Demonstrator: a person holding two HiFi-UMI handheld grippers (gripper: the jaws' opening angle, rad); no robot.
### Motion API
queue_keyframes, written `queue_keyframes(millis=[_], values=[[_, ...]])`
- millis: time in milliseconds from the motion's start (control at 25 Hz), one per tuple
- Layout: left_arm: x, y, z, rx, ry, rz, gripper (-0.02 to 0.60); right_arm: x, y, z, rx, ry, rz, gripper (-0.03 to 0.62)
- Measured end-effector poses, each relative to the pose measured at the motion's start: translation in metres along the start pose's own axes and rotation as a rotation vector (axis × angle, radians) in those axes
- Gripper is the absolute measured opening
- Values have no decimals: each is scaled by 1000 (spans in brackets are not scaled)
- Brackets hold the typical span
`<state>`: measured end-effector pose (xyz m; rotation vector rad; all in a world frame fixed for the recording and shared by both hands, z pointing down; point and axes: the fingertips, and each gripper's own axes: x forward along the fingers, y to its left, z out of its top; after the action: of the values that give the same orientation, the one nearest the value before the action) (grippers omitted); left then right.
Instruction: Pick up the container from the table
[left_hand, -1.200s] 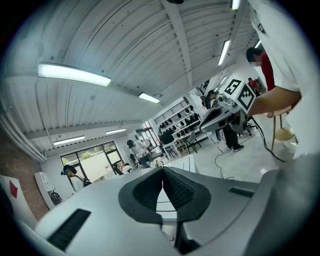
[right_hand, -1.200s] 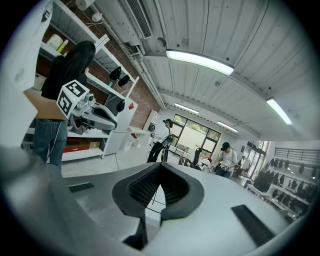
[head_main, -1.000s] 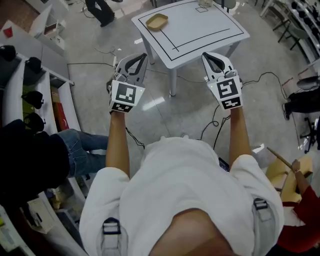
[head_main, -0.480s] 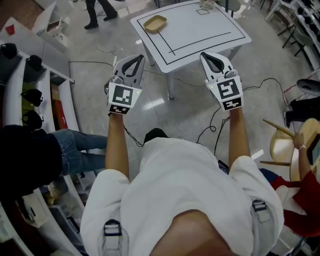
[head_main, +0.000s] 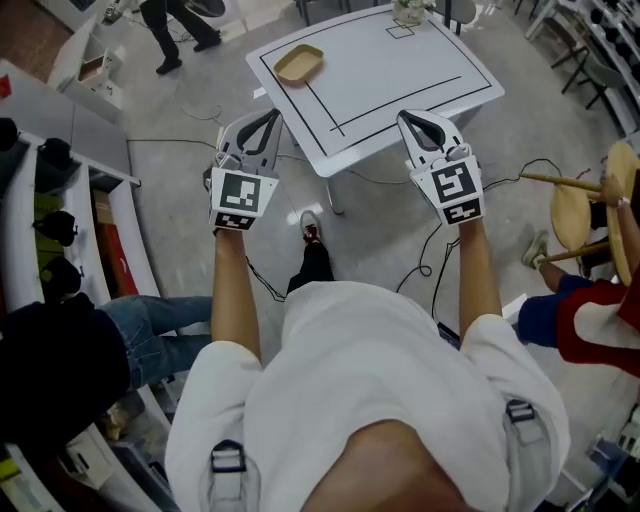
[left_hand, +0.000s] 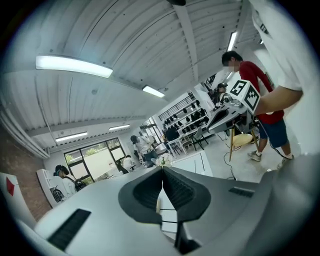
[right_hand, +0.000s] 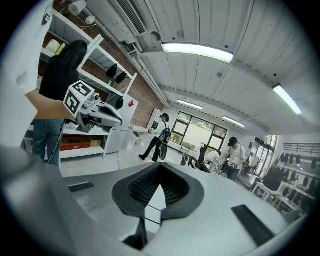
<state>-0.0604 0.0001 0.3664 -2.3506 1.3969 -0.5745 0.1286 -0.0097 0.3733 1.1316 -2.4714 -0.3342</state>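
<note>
A shallow tan container (head_main: 299, 64) sits on the far left corner of the white table (head_main: 400, 75), inside a black outlined rectangle. I hold both grippers up in front of me, short of the table's near edge. The left gripper (head_main: 265, 118) is over the floor, just near of the table's left corner and well short of the container. The right gripper (head_main: 412, 118) overlaps the table's near edge. In the left gripper view (left_hand: 161, 169) and the right gripper view (right_hand: 160, 164) the jaws meet at their tips with nothing between them.
A person in red carries a wooden stool (head_main: 580, 205) at the right. Someone in jeans (head_main: 150, 315) sits at the left beside shelves (head_main: 70, 170). Cables (head_main: 425, 255) trail over the floor. A small clear item (head_main: 408, 12) stands at the table's far edge.
The table and container have slid lower and closer in the head view as I step forward. The person with the stool has moved in from the right. Both grippers stay shut.
</note>
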Motion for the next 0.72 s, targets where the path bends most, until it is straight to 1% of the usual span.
queue_keyframes(millis=[120,280,480,600,720], values=[[40,38,-13,4,-9,-10,18,44,-25,5,1,12,-32,15],[94,90,-24,21,-22,-48,18,104,-59,26,18,16,-78,15],[152,156,-36,30,-44,-76,18,176,-94,46,27,19,-120,15],[180,178,-43,32,-52,-103,18,209,-108,46,36,35,-133,15],[208,187,-62,12,-40,-125,18,235,-118,39,50,53,-138,15]])
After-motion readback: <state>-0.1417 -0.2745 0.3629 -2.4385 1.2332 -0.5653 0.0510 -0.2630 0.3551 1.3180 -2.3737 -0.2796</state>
